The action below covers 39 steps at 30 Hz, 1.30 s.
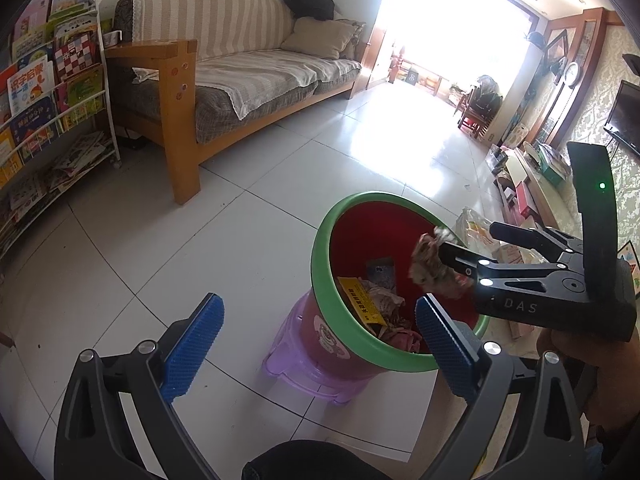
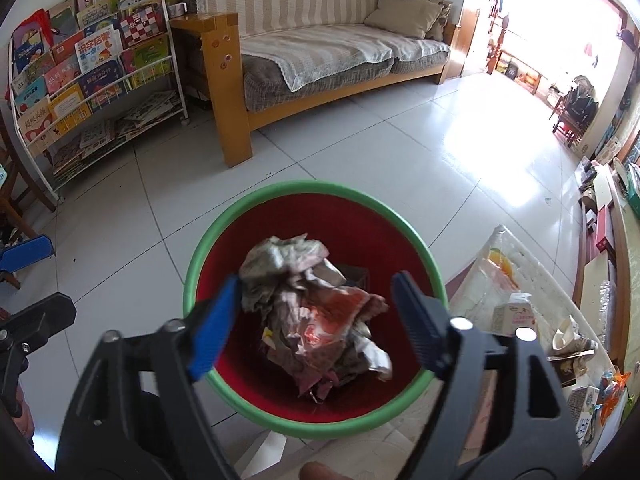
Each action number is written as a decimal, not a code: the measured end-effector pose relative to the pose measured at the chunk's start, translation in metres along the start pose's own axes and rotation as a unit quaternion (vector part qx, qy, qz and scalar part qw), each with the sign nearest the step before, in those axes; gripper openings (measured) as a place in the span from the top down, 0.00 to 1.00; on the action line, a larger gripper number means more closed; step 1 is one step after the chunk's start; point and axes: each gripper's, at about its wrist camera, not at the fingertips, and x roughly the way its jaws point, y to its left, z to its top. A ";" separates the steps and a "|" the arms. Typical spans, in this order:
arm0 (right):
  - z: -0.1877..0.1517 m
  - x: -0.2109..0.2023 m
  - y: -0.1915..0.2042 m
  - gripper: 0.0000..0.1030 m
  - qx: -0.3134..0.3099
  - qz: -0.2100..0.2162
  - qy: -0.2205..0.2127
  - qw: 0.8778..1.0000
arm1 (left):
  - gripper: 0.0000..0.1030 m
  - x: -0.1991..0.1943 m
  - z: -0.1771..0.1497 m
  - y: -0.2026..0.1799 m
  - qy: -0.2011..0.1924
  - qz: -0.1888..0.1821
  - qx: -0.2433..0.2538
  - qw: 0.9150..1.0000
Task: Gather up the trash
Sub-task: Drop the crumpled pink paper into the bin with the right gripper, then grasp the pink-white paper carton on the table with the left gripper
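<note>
Right gripper (image 2: 312, 316) jaws wide over the bin (image 2: 224, 232); crumpled trash wad (image 2: 308, 312) sits between them, touching the left pad, apparently dropping into the red interior. Left gripper (image 1: 320, 344) jaws wide, empty, beside the bin rim. More trash lies right of the bin.

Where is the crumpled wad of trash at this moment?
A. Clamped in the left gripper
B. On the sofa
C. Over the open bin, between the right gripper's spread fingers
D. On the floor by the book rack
C: the wad hangs over the red, green-rimmed bin, between the spread fingers of the right gripper; the left gripper stands open and empty.
</note>
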 end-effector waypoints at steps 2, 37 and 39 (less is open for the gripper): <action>-0.002 -0.008 0.001 0.08 0.001 -0.009 -0.014 1.000 | 0.10 0.001 -0.001 0.000 0.000 0.000 -0.001 1.000; -0.221 -0.170 -0.204 0.05 0.226 -0.151 -0.040 0.961 | 0.10 0.053 -0.046 -0.252 0.067 -0.114 0.146 0.980; -0.236 -0.180 -0.213 0.05 0.241 -0.155 -0.042 0.957 | 0.10 0.062 -0.050 -0.272 0.072 -0.121 0.151 0.978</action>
